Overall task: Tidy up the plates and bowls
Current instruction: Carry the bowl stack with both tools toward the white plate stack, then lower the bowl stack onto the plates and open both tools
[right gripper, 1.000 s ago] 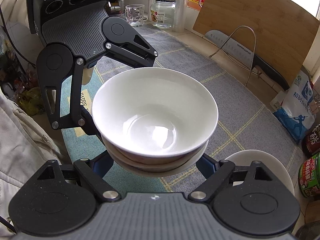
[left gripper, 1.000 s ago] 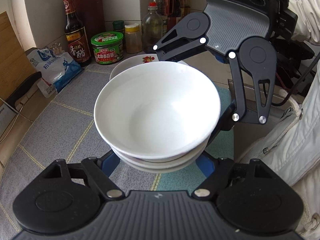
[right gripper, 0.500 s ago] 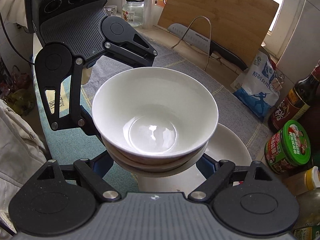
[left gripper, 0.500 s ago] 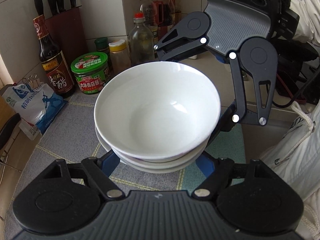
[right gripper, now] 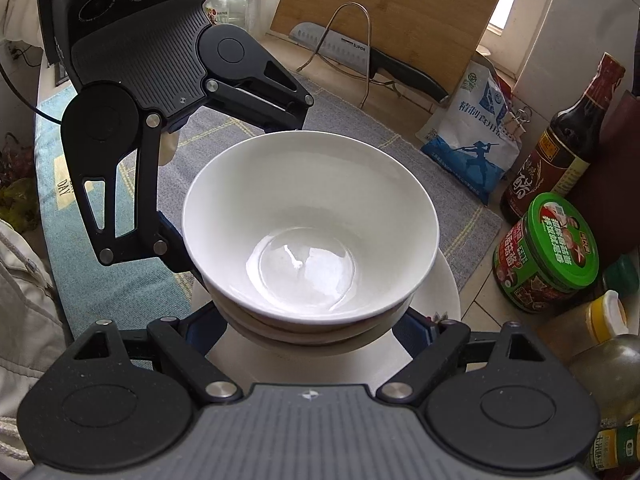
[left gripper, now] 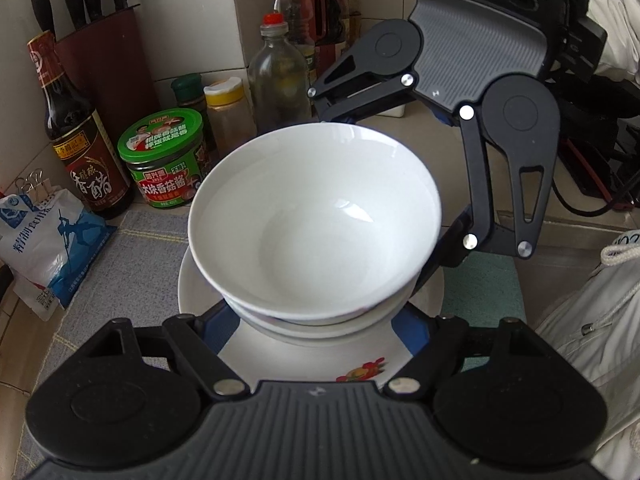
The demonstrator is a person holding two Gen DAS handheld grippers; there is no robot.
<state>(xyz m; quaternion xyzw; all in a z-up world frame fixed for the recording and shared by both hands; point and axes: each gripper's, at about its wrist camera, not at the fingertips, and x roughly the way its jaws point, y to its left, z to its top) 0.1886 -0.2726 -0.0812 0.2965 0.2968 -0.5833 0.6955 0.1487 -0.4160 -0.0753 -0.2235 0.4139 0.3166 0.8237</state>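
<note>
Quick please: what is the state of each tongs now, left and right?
Left tongs: closed on the stack of bowls, holding it above the plate.
Right tongs: closed on the same stack of bowls.

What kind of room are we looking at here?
Most likely a home kitchen counter: a knife block against tiled wall, sauce bottles and jars, a wooden cutting board, and stacked white bowls over a plate.

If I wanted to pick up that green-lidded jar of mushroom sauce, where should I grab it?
Probably around the round green-lidded jar's glass body, below the wider lid, coming in level from the mat side; the dark vinegar bottle and spice shakers crowd its other sides.
</note>
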